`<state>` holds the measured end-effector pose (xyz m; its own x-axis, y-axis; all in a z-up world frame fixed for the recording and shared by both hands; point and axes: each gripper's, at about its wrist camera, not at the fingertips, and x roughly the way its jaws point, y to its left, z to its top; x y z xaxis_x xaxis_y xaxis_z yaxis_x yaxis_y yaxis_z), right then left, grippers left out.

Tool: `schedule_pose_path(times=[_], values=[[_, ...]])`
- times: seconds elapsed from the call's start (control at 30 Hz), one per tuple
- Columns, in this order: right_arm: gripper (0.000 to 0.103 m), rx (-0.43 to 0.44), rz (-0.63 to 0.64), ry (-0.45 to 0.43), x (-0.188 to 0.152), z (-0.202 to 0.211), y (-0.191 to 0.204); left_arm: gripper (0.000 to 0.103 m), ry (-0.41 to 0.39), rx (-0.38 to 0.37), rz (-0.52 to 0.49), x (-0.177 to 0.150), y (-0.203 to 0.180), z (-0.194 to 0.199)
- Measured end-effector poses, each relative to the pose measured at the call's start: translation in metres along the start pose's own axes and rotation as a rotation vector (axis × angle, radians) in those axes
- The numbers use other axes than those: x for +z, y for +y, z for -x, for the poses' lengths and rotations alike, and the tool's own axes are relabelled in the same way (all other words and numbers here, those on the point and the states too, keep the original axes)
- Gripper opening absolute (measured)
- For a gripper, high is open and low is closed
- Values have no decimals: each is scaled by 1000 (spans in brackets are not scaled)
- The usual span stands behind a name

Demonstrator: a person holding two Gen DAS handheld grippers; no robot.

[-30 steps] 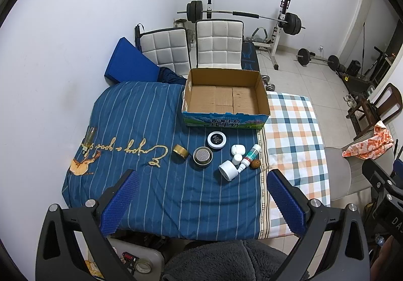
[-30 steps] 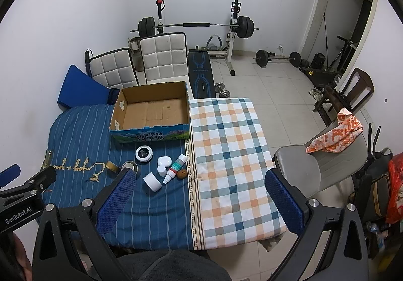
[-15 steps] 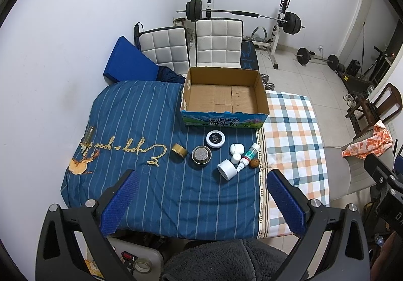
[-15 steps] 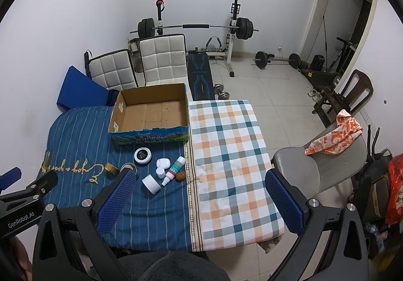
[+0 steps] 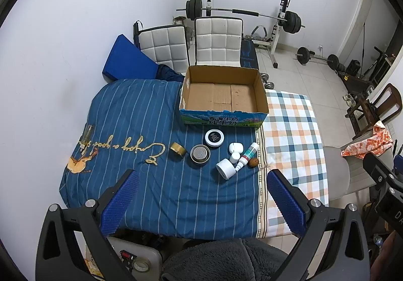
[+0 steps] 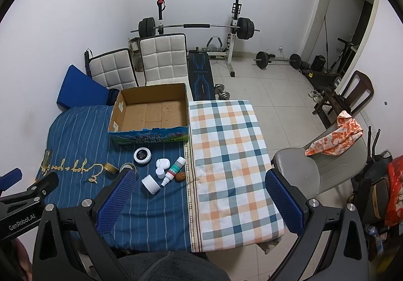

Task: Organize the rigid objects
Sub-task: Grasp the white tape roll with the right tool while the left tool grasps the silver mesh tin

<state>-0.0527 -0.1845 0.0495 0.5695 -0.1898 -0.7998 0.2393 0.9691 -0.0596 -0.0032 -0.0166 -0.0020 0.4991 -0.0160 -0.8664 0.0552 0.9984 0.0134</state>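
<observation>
Cardboard box (image 5: 223,94) sits open and bare at the far side of the worktop (image 5: 156,195), its printed front wall facing the person, which looks like the place meant to receive the loose things. Those lie in a small cluster just in front of it on the blue striped cloth (image 5: 141,114): a round black-topped tin (image 5: 214,137) nearest the box, a metal cup (image 5: 200,153) and a roll of tape (image 5: 178,149) to its left, then a white jar (image 5: 225,168) on its side, two small white caps (image 5: 235,151), a slim bottle (image 5: 247,155) and a brown nut-like lump (image 5: 254,162) by the seam with the checked cloth (image 5: 292,130). None of them is in the box yet, so I judge the sorting not begun.

Both tools hang high above the near edge, well apart from everything. The left gripper (image 5: 200,199) has its jaws spread wide with nothing between them, and the right gripper (image 6: 199,199) likewise. Being nearer, the left one seems better placed to reach the cluster first.
</observation>
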Motion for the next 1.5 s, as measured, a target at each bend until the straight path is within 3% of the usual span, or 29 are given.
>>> schedule_pose_path(times=[0.37, 0.57, 0.73, 0.9, 1.17, 1.3, 1.5], values=[[103, 8, 1, 15, 5, -8, -1, 103, 18, -3, 5, -4, -3, -8], [103, 24, 3, 75, 7, -55, 2, 103, 60, 2, 28, 8, 1, -48], [103, 40, -7, 180, 12, -127, 4, 103, 123, 29, 40, 28, 8, -110], [103, 46, -12, 323, 8, -225, 12, 103, 221, 66, 28, 40, 13, -191], [103, 117, 20, 524, -20, -359, 49, 103, 456, 112, 64, 26, 30, -323], [103, 167, 64, 606, -47, -405, 88, 103, 500, 155, 93, 13, 44, -352], [89, 240, 137, 695, -86, -454, 145, 103, 572, 207, 135, -16, 73, -374]])
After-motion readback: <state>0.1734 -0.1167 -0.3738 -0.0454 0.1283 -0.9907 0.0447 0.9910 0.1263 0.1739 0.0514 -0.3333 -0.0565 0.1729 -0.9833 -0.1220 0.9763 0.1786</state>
